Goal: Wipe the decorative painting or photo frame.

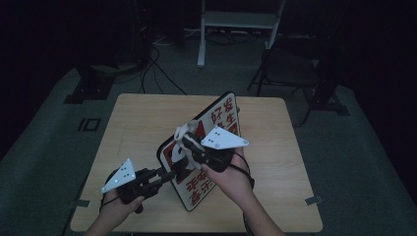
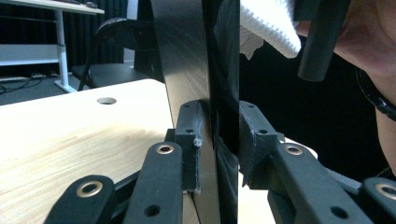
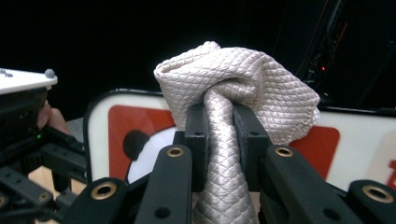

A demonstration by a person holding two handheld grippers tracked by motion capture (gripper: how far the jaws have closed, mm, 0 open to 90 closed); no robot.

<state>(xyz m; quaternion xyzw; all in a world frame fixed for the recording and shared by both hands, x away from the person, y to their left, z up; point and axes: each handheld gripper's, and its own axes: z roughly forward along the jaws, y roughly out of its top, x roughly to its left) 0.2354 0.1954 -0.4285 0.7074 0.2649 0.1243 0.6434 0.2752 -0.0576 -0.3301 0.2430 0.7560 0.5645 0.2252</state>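
Two holds are standing: left hand-held gripper [image 1: 166, 175] is clamping the sign board [image 1: 216, 129] upright near the desk [image 1: 133, 123] front edge, right hand-held gripper [image 3: 219, 126] is pinching the cloth [image 3: 238, 79]; wiping seems underway.

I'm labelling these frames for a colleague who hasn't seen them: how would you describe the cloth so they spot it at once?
Start at the wooden table, where a white sign board with red characters stands tilted on edge. The cloth is bunched in front of it, pinched in the right gripper. It is pale, with a quilted diamond weave.
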